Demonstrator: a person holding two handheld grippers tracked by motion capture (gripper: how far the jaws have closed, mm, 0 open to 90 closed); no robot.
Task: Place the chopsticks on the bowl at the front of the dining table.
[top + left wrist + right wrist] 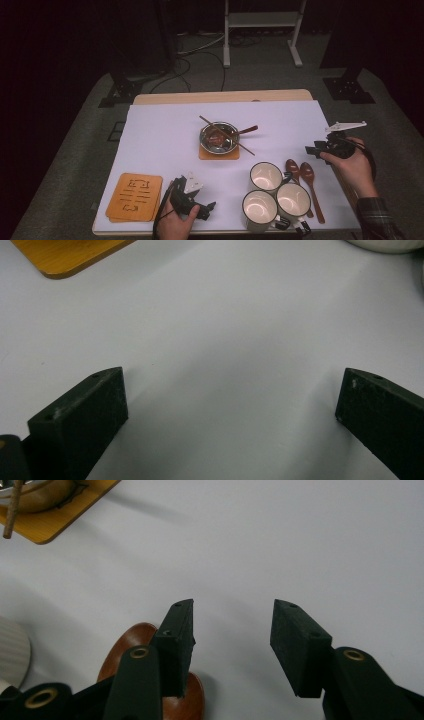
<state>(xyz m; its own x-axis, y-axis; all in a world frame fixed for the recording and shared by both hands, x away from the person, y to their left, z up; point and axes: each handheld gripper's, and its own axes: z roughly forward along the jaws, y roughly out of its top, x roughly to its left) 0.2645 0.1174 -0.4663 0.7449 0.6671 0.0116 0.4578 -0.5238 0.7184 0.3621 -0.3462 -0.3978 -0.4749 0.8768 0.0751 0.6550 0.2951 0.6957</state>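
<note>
Hovering just beyond the two wooden spoons, the right claw has its jaws apart on nothing, one spoon bowl beneath its near jaw. The spoons lie untouched right of the three mugs; picking one up seems yet to begin. Left of the mugs, the left claw rests wide apart over the table.

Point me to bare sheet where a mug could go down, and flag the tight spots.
Free: the far left of the white sheet, between the metal bowl and the coaster stack; also the far right, beyond the right gripper. A smaller gap lies between the bowl's coaster and the left gripper. Crowded: near right, three mugs touching, two wooden spoons alongside.
</note>
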